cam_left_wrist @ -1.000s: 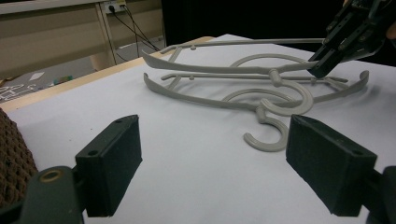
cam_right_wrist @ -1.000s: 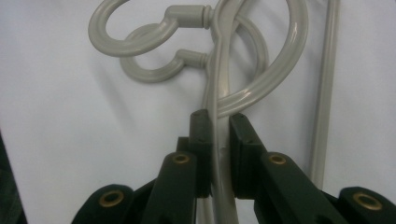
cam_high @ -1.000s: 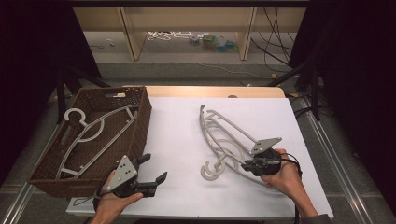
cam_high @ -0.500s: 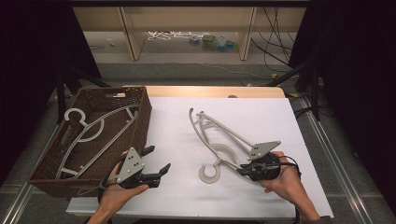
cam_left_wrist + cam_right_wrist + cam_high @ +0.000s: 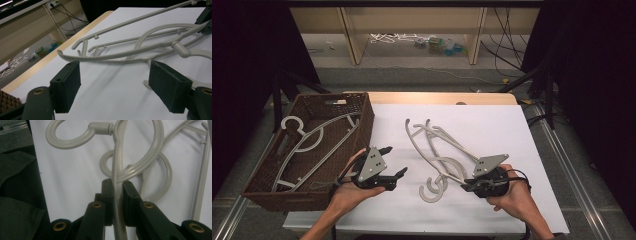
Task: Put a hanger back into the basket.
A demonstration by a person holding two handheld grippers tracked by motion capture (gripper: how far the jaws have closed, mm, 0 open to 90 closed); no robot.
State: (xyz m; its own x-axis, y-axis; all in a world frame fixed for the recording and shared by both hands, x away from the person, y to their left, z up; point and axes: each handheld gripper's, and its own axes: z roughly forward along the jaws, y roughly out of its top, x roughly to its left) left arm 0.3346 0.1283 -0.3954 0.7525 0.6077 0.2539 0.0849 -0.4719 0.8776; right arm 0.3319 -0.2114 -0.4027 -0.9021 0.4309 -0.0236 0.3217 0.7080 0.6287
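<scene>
Several pale grey plastic hangers [image 5: 437,145] lie tangled on the white table [image 5: 492,120], hooks [image 5: 432,192] toward the front. My right gripper [image 5: 464,186] is shut on one hanger's thin arm [image 5: 115,170] just below its hook [image 5: 75,137]; the pads [image 5: 108,195] pinch it. My left gripper [image 5: 394,161] hovers beside the basket's front right corner, pointing at the hangers. Its jaws have just been closing a little, and they stand open with nothing between the pads [image 5: 67,85]. The hangers' far ends [image 5: 82,45] lie just beyond them.
A brown wicker basket [image 5: 367,120] at the table's left holds another grey hanger [image 5: 312,137]. A wooden strip [image 5: 437,97] marks the far edge. Beyond it, shelving legs, cables and small items [image 5: 437,45] sit on the floor. Metal rails run along both sides.
My left hand has risen and moved right, away from the front edge toward the hangers. The hangers held by my right gripper have swung, their far ends now further left.
</scene>
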